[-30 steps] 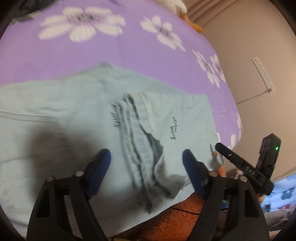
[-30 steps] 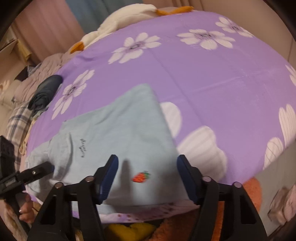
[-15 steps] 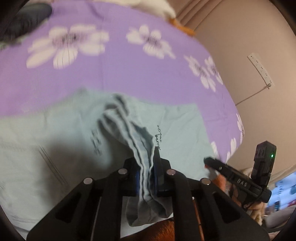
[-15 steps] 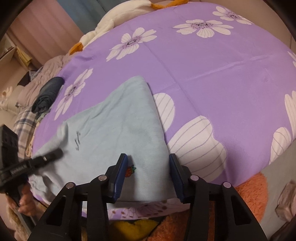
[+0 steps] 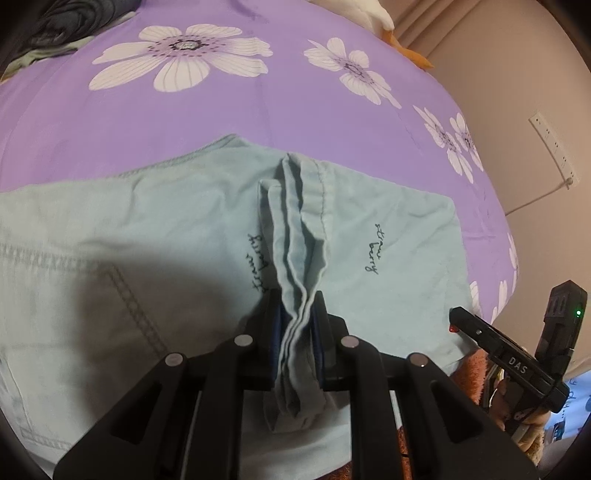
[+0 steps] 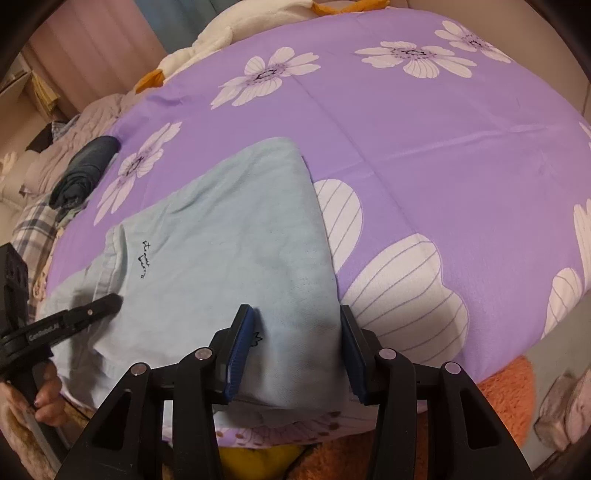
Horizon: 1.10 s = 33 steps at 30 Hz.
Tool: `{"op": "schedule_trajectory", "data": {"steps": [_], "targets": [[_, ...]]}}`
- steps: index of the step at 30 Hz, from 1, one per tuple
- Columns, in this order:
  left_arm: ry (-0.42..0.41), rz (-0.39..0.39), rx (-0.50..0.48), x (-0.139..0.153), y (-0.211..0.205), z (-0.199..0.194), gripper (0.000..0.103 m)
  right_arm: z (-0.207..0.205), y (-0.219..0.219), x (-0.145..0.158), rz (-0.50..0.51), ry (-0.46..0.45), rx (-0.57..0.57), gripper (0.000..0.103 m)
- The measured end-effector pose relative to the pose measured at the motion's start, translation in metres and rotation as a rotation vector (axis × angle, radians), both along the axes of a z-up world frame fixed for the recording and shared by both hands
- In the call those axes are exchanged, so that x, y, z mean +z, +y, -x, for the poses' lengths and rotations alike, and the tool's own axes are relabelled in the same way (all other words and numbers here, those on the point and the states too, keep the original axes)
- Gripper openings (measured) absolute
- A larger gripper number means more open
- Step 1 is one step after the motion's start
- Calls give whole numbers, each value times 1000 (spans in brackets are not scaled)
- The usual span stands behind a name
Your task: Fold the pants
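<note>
Pale blue pants [image 5: 147,229] lie spread on a purple flowered bed sheet [image 5: 184,122], with "strawberry" lettering on both sides of a bunched ridge of fabric. My left gripper [image 5: 297,332] is shut on that ridge, and folds of cloth stand up between its blue pads. In the right wrist view the pants [image 6: 221,240] reach the bed's near edge. My right gripper [image 6: 295,343] holds their near right corner, with cloth filling the gap from pad to pad. The left gripper's tip [image 6: 110,302] shows at the left, and the right gripper's tip [image 5: 456,317] at the right of the left wrist view.
A dark rolled garment [image 6: 86,170] lies at the bed's far left. A white and orange plush toy [image 6: 258,18] sits at the head end. A power strip [image 5: 552,147] hangs on the wall. An orange fuzzy cloth [image 6: 506,387] lies below the bed edge. A hand [image 6: 48,402] holds the left gripper.
My left gripper went from wide open to shut on the bunched ridge of the pants. My right gripper's jaws narrowed onto the pants' corner and then held still.
</note>
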<state>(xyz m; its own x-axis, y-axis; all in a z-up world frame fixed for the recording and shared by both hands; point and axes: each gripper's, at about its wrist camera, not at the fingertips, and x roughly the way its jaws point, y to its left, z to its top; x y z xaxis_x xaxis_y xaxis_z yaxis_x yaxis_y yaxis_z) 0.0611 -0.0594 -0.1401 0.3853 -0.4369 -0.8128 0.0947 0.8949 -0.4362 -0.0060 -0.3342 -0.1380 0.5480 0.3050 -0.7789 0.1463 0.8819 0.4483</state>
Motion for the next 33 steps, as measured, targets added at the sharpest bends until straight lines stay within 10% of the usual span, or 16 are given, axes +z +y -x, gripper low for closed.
{"op": "schedule_trajectory", "data": {"steps": [11,19,26,30,33], "targets": [[34,48,39,6,7,19,26,-1,7,1,57,3,-7,52],[-92,-42,138,49,34,44,75,-1,9,3,74,3,-3,54],[-188,-42,298,78,88,67,90,1,4,19,97,-9,-69,54],[-220,-77,390,86,116,78,92,2,8,45,116,-97,-88,80],[-226,-84,442,87,132,84,92,-3,21,70,116,-175,-46,80]]}}
